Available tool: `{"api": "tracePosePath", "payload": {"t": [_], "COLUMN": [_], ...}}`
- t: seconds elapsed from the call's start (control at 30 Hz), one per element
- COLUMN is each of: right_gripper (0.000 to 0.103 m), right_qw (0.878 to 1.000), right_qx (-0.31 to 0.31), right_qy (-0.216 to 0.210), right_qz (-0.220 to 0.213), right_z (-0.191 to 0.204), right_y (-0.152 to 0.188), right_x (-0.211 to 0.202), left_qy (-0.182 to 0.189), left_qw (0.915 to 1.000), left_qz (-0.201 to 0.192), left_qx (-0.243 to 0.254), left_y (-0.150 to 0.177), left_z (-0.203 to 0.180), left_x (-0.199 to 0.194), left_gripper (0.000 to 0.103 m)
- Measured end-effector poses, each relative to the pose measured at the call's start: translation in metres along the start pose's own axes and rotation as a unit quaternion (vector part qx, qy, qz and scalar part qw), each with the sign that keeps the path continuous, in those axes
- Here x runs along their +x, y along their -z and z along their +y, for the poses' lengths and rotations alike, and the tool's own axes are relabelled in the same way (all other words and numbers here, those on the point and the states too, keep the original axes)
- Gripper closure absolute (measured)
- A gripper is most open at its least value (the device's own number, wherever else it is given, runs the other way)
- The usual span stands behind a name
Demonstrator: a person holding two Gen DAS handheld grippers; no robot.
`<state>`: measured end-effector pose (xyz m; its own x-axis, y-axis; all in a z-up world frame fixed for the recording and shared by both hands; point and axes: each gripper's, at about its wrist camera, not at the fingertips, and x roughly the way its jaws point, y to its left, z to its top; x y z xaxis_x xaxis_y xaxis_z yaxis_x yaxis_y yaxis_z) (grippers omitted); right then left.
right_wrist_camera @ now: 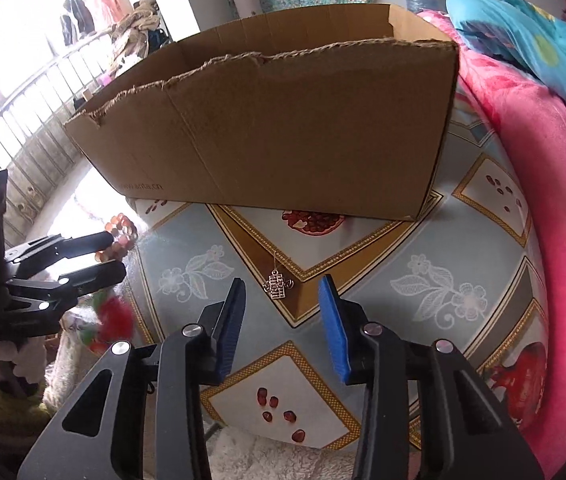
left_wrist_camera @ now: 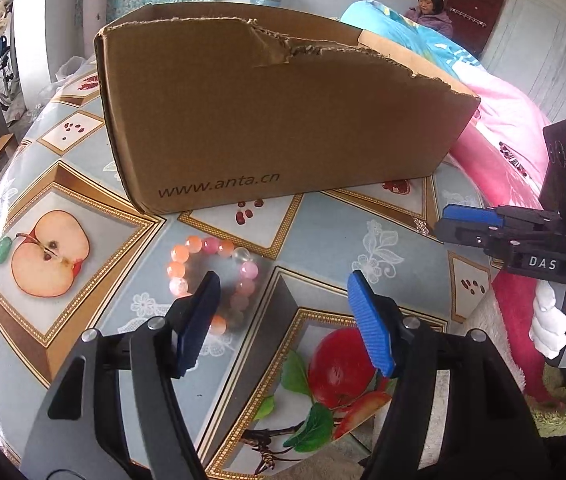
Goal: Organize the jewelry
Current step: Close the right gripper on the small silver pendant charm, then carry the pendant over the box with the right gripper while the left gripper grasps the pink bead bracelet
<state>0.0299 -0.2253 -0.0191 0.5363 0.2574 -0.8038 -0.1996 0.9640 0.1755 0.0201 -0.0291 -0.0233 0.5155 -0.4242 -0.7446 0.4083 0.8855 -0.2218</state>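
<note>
A bracelet of pink and orange beads lies on the fruit-patterned tablecloth, in front of a torn cardboard box. My left gripper stands open just above it; its left finger covers the ring's near side and most of the beads lie left of the gap. A small silver pendant on a thin chain rests on the cloth. My right gripper is open, and the pendant shows in the gap at its fingertips with the pads apart from it. The right wrist view also shows the left gripper by the bracelet.
The box has an open top and fills the table's far half. A pink blanket and a blue quilt crowd the right edge. A person sits at the back. White fleece lies below the table's near rim.
</note>
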Motion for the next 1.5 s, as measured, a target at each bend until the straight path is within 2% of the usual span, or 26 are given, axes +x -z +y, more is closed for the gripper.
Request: {"api": "tracePosePath", "payload": {"t": [0.13,0.17,0.2,0.23,0.47,0.77,1.0,1.1,1.17,1.4,1.5], "right_gripper": [0.080,0.085,0.096,0.098,0.098,0.098,0.098,0.098,0.098,0.098,0.098], "right_qw": [0.999,0.998,0.998,0.998,0.999,0.994,0.991,0.991,0.992,0.991,0.990], "right_qx": [-0.034,-0.046,-0.052,-0.049,0.023,0.062,0.072,0.073,0.070,0.069,0.070], "right_qy": [0.026,0.034,0.031,0.028,-0.032,-0.075,-0.090,-0.093,-0.094,-0.107,-0.114], "right_qz": [0.002,0.001,0.004,0.006,-0.018,-0.056,-0.062,-0.059,-0.056,-0.047,-0.048], "right_z": [0.009,0.012,0.014,0.014,-0.005,-0.012,-0.010,-0.011,-0.010,-0.010,-0.011], "right_y": [-0.002,-0.002,-0.003,-0.004,-0.018,-0.027,-0.027,-0.028,-0.028,-0.028,-0.027], "right_x": [0.012,0.013,0.013,0.012,-0.017,-0.049,-0.051,-0.047,-0.045,-0.032,-0.031], "left_qy": [0.003,0.005,0.007,0.008,0.015,0.011,-0.026,-0.053,-0.070,-0.097,-0.102], "left_qw": [1.0000,1.0000,1.0000,1.0000,0.9998,0.9998,0.9992,0.9977,0.9963,0.9934,0.9930], "left_qz": [-0.003,-0.004,-0.004,-0.005,-0.009,-0.013,-0.012,-0.015,-0.013,-0.002,0.006], "left_qx": [0.003,0.002,0.000,-0.002,-0.009,-0.009,0.027,0.039,0.048,0.061,0.059], "left_y": [0.000,0.000,0.000,0.000,0.003,0.008,0.014,0.015,0.016,0.009,0.004], "left_z": [-0.002,0.000,0.000,0.001,0.007,0.010,0.002,0.001,-0.001,-0.001,0.000], "left_x": [0.000,-0.001,-0.001,-0.001,-0.005,-0.011,-0.011,-0.011,-0.010,-0.004,-0.003], "left_gripper": [0.037,0.037,0.037,0.037,0.037,0.037,0.037,0.037,0.041,0.069,0.075]}}
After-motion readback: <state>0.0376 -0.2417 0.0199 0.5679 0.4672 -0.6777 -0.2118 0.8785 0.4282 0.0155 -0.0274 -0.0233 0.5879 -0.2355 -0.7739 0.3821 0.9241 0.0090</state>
